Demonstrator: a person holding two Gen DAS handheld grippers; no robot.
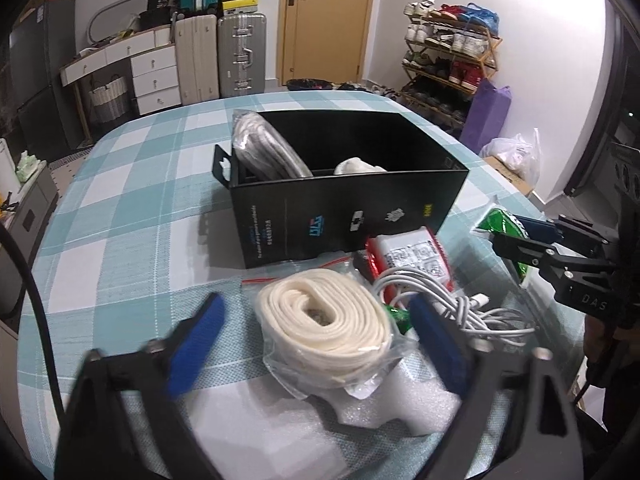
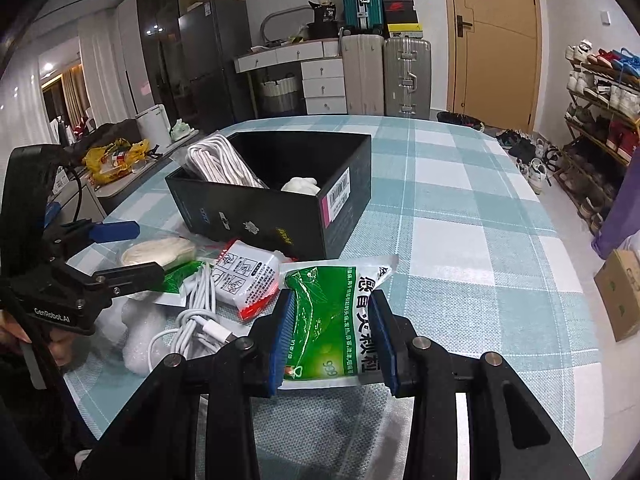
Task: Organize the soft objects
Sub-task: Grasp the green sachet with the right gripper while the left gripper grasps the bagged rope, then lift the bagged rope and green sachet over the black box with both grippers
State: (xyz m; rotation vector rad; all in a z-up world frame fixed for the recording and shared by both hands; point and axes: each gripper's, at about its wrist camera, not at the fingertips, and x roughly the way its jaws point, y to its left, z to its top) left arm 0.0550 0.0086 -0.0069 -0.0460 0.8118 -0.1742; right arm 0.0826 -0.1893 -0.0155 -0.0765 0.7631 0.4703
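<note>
Your right hand-held gripper is clamped on a green medicine sachet, held just above the surface near its front edge. Your left hand-held gripper is spread wide around a bagged cream rope coil, pads apart from it. Behind them stands the black box, holding a bagged white cord bundle. A white charging cable and a red-and-white packet lie beside the coil.
</note>
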